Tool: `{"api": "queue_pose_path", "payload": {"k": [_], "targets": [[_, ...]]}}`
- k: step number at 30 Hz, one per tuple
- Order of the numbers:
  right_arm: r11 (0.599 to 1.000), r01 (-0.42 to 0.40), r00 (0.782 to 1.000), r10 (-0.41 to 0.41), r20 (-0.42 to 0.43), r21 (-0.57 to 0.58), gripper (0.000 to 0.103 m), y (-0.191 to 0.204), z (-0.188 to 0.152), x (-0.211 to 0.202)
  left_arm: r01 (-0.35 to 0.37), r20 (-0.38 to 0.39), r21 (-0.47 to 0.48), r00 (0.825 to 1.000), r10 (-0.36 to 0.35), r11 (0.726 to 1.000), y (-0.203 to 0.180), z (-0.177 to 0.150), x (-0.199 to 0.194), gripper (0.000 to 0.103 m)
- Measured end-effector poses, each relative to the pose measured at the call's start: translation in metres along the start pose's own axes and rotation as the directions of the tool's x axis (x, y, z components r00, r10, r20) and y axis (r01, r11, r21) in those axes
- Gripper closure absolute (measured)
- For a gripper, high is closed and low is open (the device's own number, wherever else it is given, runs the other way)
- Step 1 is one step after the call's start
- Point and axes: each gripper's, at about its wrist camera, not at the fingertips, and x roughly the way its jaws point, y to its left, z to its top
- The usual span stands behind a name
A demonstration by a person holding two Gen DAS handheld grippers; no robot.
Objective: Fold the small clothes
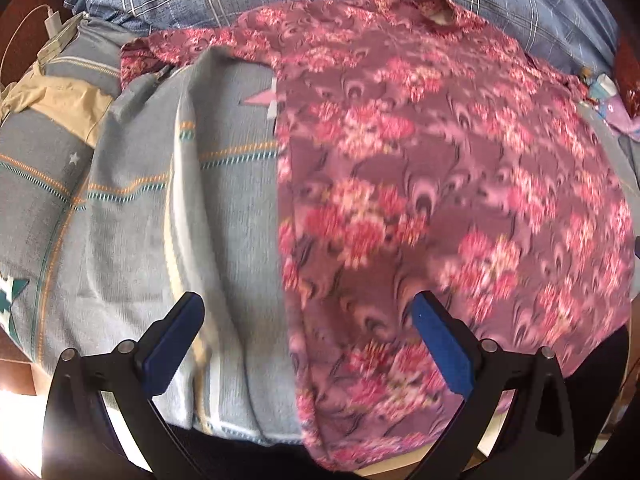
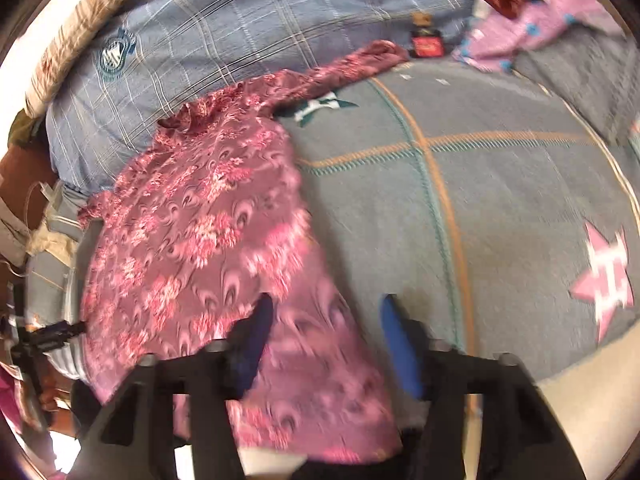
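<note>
A maroon top with pink flowers (image 1: 420, 184) lies spread on a grey-blue bedspread (image 1: 132, 216), collar toward the pillow. My left gripper (image 1: 308, 340) is open above its near left edge, with the fabric edge between the blue pads (image 1: 176, 340). In the right wrist view the same top (image 2: 192, 232) lies at the left, one sleeve stretched toward the back. My right gripper (image 2: 326, 340) is open over the top's near right hem corner, which lies between the pads.
A blue checked pillow (image 2: 224, 32) lies at the back. A purple cloth (image 2: 524, 28) and a small dark bottle (image 2: 426, 38) sit at the back right. A charger and cable (image 1: 54, 24) lie at the left. The bed's near edge (image 2: 580, 400) is right below.
</note>
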Motion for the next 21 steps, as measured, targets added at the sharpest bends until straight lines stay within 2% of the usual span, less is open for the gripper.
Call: {"api": "queue_pose_path", "payload": {"k": [2, 5, 7, 8, 10, 12, 15, 18, 21], "targets": [[0.995, 0.063, 0.998, -0.063, 0.011, -0.072, 0.050, 0.014, 0.008, 0.016, -0.025, 0.004, 0.009, 1.000, 0.025, 1.000, -0.005, 0.005, 0.006, 0.000], [0.982, 0.128, 0.991, -0.132, -0.020, -0.136, 0.056, 0.021, 0.013, 0.035, -0.086, -0.028, 0.029, 0.996, 0.087, 0.996, -0.011, 0.007, 0.026, 0.000], [0.976, 0.129, 0.991, -0.133, -0.011, -0.176, 0.057, 0.022, 0.014, 0.031, -0.059, -0.004, 0.002, 0.998, 0.059, 0.998, -0.008, 0.005, 0.025, 0.000], [0.978, 0.113, 0.993, -0.118, -0.021, -0.177, 0.059, 0.019, 0.014, 0.029, -0.051, -0.015, 0.000, 0.999, 0.051, 0.999, -0.006, 0.006, 0.024, 0.000], [0.989, 0.049, 0.999, -0.051, -0.014, -0.138, 0.061, 0.008, 0.024, 0.020, -0.011, -0.008, -0.001, 1.000, 0.011, 1.000, -0.006, 0.011, 0.016, 0.000], [0.996, 0.019, 0.999, -0.017, 0.032, -0.083, 0.057, -0.008, 0.050, 0.008, 0.004, 0.036, 0.011, 0.999, -0.005, 1.000, -0.010, 0.022, 0.004, 0.000], [0.997, 0.051, 0.994, -0.045, 0.098, -0.052, 0.056, -0.026, 0.093, 0.004, 0.021, 0.092, 0.034, 0.995, -0.024, 0.999, -0.025, 0.049, -0.005, 0.000], [0.996, 0.078, 0.987, -0.071, 0.146, -0.042, 0.056, -0.037, 0.145, 0.014, 0.039, 0.104, 0.051, 0.994, -0.044, 0.998, -0.043, 0.079, 0.002, 0.000], [0.995, 0.070, 0.986, -0.058, 0.155, -0.075, 0.052, -0.032, 0.197, 0.038, 0.041, 0.100, 0.072, 0.994, -0.049, 0.997, -0.065, 0.101, 0.017, 0.000]]}}
